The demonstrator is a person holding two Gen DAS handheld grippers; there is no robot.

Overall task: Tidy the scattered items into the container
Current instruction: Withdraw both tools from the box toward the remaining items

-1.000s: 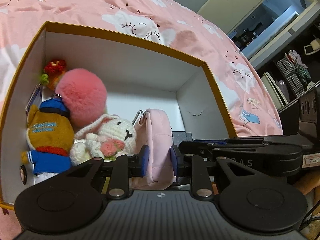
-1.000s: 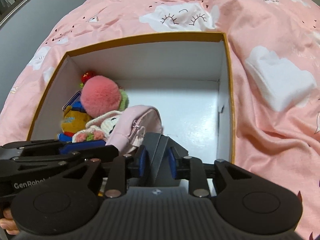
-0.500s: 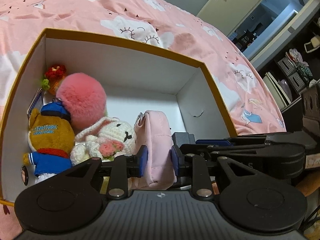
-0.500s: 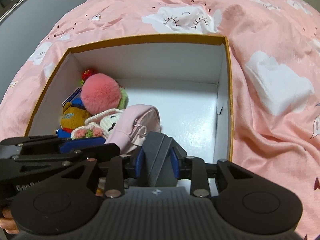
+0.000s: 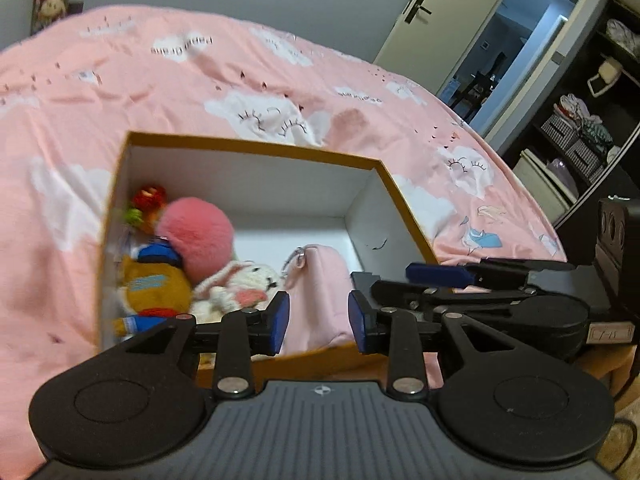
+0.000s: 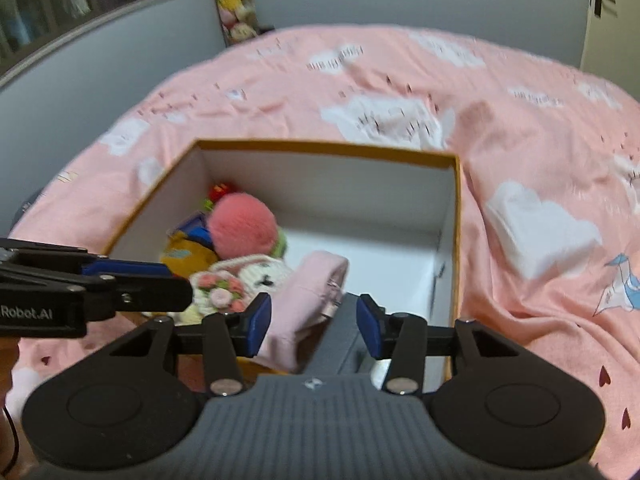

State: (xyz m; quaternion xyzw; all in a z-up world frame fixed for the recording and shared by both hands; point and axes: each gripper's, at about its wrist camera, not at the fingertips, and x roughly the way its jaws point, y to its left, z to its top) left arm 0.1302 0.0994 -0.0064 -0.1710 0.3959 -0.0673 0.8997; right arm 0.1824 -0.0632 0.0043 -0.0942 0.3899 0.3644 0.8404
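An open box with orange rim and white inside sits on the pink bed. Inside lie a pink pompom, a yellow bear in blue, a white crocheted bunny, a pink pouch and a grey case. My left gripper is open and empty, above the box's near edge in front of the pouch. My right gripper is open and empty, with the grey case lying between its fingers.
The pink cloud-print bedspread surrounds the box. A doorway and dark shelves are at the right. A grey wall and window are at the back left.
Both grippers have opened, let go of the pink pouch and the grey case, and pulled back and up from the box. The pouch and case rest inside it.
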